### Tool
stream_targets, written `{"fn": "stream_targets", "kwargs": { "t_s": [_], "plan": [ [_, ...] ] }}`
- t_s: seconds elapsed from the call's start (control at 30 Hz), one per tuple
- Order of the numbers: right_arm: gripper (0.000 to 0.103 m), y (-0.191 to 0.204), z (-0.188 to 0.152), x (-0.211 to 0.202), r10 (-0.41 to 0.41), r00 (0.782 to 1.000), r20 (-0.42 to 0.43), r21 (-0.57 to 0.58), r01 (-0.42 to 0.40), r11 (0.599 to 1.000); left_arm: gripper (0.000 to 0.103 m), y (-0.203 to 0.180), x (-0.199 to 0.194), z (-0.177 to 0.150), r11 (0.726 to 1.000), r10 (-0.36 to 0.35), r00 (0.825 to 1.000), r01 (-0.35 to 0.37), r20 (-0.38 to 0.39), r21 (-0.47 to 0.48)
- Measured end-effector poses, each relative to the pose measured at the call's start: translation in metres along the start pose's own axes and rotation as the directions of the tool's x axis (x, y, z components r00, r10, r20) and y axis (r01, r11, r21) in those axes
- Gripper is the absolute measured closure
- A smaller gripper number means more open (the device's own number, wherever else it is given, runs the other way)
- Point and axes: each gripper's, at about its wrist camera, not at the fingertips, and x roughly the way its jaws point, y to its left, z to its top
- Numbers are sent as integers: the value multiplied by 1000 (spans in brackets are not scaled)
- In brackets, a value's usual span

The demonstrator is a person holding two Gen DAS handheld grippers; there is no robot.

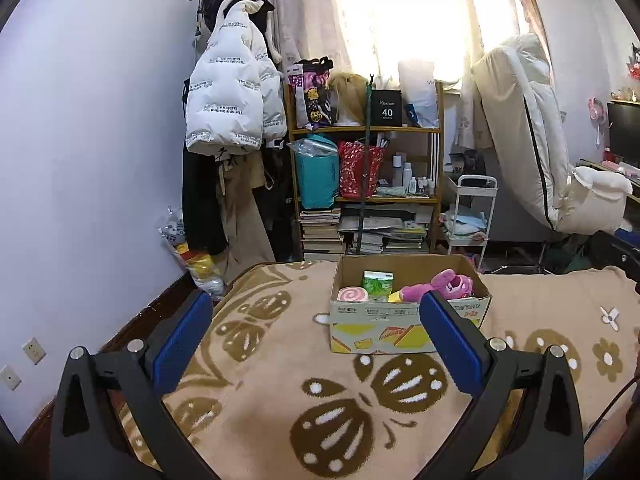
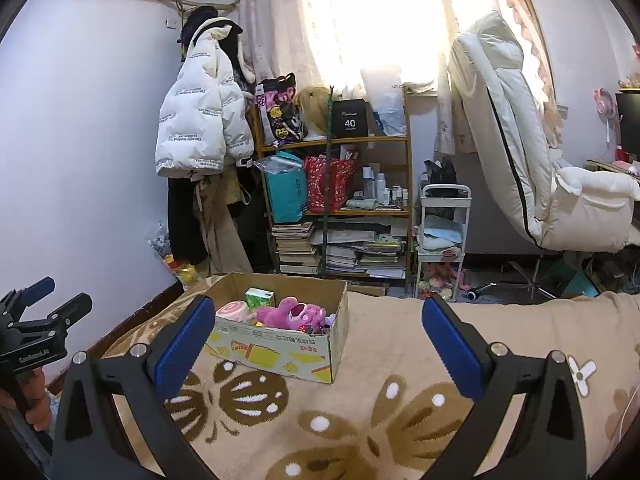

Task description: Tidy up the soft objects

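Left gripper (image 1: 316, 340) and right gripper (image 2: 318, 344) both hover over blanket (image 1: 280, 400), jaws apart, empty. Cardboard box (image 1: 404, 330) near bed's far edge holds pink plush toy (image 1: 438, 286), green tissue pack (image 1: 378, 285), pink swirl roll (image 1: 353, 294).

A bed (image 1: 280, 380) spreads out under a tan blanket (image 2: 400, 360) with brown butterfly patterns, and one open cardboard box (image 1: 400, 328) sits squarely on it.

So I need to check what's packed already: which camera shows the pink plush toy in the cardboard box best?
The right wrist view: the pink plush toy lies unobstructed inside the open cardboard box. In the left wrist view, the left gripper's blue padded finger overlaps the box front, and the toy sits just behind it.
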Motion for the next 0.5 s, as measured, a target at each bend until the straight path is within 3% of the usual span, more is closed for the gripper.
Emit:
{"fn": "stream_targets", "kwargs": {
  "t_s": [0.5],
  "plan": [
    [0,-1,-6,4,-23,1000,-14,5,23,1000,1,-5,6,-8,1000,26,999,-25,-19,15]
  ]
}}
